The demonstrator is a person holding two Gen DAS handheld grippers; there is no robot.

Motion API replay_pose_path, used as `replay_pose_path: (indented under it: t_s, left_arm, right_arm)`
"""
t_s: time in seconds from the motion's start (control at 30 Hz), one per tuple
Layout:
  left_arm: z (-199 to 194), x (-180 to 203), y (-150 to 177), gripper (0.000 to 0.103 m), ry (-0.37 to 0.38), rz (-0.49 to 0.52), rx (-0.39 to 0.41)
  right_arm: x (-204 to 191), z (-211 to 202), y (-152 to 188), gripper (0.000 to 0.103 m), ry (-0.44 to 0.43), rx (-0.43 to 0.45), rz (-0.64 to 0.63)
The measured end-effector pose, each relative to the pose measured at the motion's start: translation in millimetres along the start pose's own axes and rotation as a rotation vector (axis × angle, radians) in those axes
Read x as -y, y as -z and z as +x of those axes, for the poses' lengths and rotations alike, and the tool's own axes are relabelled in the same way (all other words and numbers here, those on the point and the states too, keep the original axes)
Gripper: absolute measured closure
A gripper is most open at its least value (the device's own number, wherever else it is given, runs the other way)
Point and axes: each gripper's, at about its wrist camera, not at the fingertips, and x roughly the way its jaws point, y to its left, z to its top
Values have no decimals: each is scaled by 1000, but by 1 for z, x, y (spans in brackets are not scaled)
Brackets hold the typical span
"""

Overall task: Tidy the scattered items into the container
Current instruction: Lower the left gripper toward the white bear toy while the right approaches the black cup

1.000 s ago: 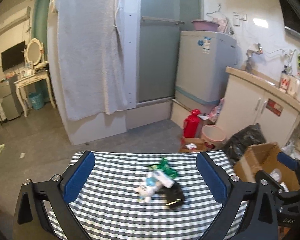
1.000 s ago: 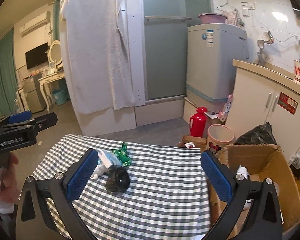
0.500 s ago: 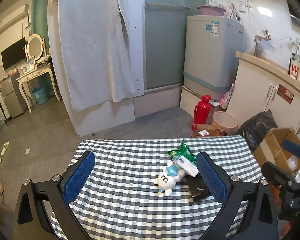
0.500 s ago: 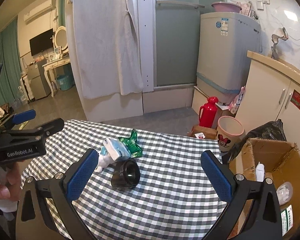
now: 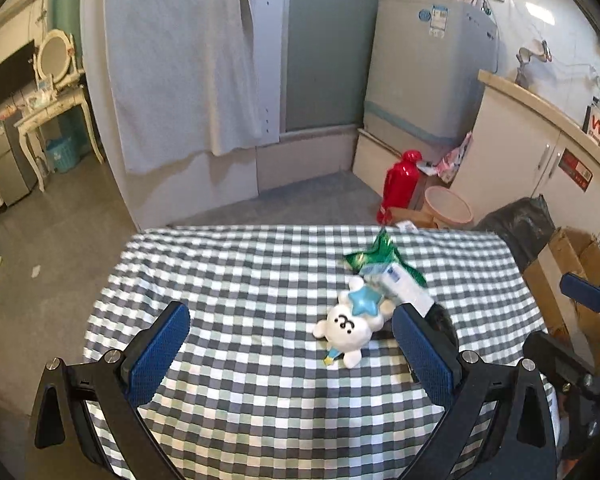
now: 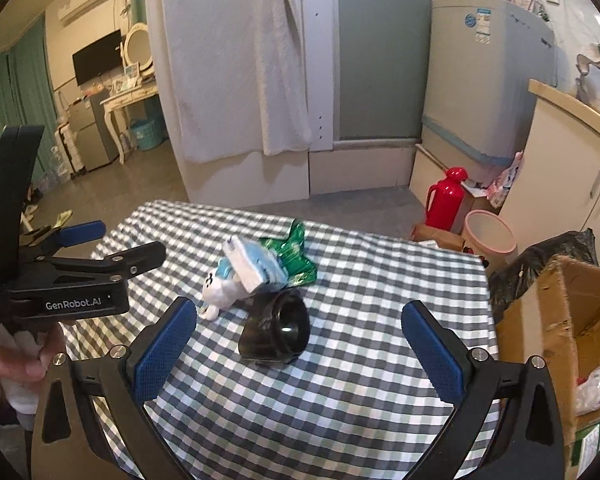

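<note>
On the checked tablecloth (image 5: 236,280) lies a small pile: a white plush toy (image 5: 346,326) with a blue star, a white-and-blue tissue pack (image 5: 400,284), a green foil wrapper (image 5: 380,254) and a black cylinder (image 6: 278,330) on its side. My left gripper (image 5: 292,344) hovers open just in front of the plush, empty. My right gripper (image 6: 300,344) hangs open over the table with the black cylinder between and beyond its fingers, untouched. The cardboard box (image 6: 560,344) stands off the table's right edge, holding some packets. The plush (image 6: 220,284), pack (image 6: 256,266) and wrapper (image 6: 294,250) also show in the right wrist view.
Beyond the table's far edge are a red thermos (image 5: 400,184), a pink bin (image 5: 448,208) and a black rubbish bag (image 5: 516,220). White cupboards (image 5: 540,152) and a washing machine (image 5: 424,80) line the right wall. A hand (image 6: 16,364) holds the left gripper at the table's left.
Both grippers have come closer to the pile and lower over the table. The items on the cloth have not moved, and both grippers have stayed open.
</note>
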Motion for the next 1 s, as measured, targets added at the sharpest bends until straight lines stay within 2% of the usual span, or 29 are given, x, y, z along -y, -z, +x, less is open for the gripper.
replay_pose_path:
  t_s: [0.57,0.87,1.0]
  left_arm:
    - [55,5,8,0,50,48,-88]
    - [82,19,12,0,103,87,-132]
    - [95,19,14,0,116,74,-152]
  right_arm:
    - [-6,47,18,0,-18,-110,-31]
    - [-5,59,24,0,-14,-145,-35]
    - [-2,63,27,0,-18,-157,-33]
